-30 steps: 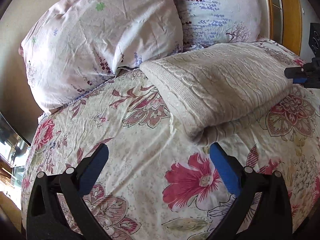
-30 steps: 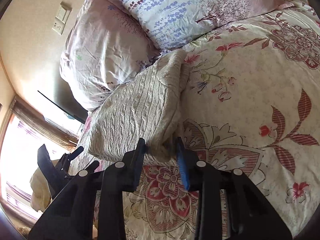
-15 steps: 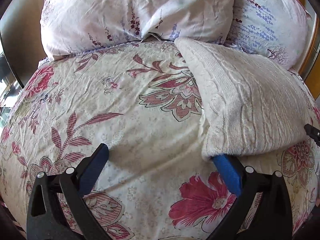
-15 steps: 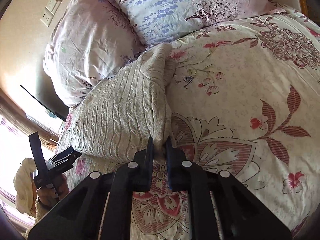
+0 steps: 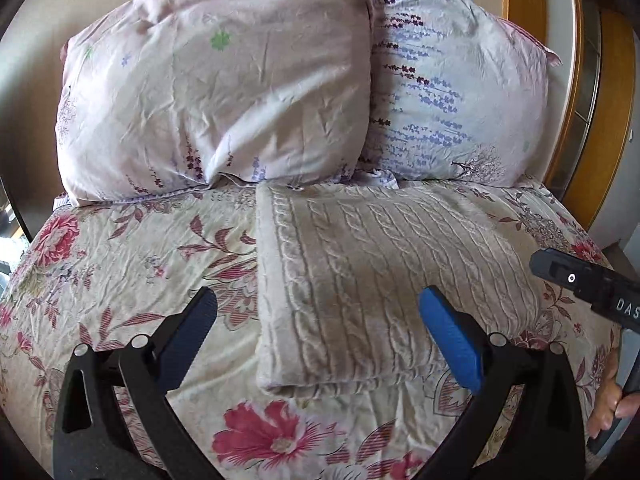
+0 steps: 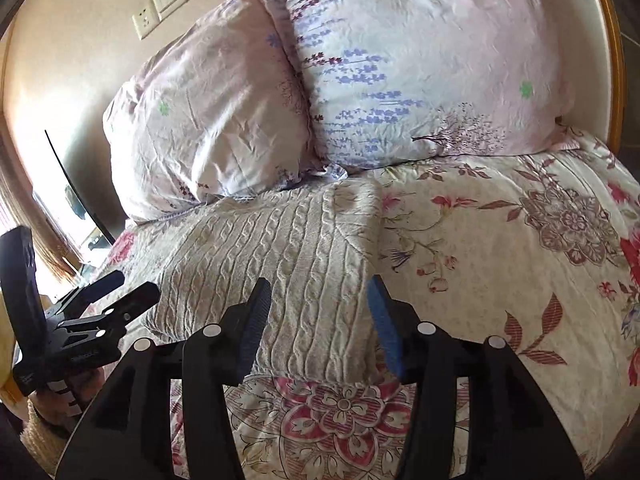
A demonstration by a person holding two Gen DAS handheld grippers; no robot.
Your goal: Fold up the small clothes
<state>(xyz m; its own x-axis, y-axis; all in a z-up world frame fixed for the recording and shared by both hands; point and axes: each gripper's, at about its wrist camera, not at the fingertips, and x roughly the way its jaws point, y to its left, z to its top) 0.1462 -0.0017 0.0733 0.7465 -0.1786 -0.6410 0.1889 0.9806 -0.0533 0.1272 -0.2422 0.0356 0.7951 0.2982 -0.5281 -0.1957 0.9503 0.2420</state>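
Observation:
A cream cable-knit sweater lies folded into a flat rectangle on the floral bedspread, its far edge against the pillows. It also shows in the right wrist view. My left gripper is open and empty, hovering over the sweater's near left corner. My right gripper is open and empty above the sweater's near right corner. The left gripper shows at the left edge of the right wrist view. The right gripper's body shows at the right edge of the left wrist view.
Two flowered pillows lean at the head of the bed. A wooden frame stands at the right. A wall with sockets is behind the pillows. A bright window is at the left.
My right gripper has opened and let go of the sweater's near edge. Both grippers have drawn back and up, and the sweater now lies flat and squared.

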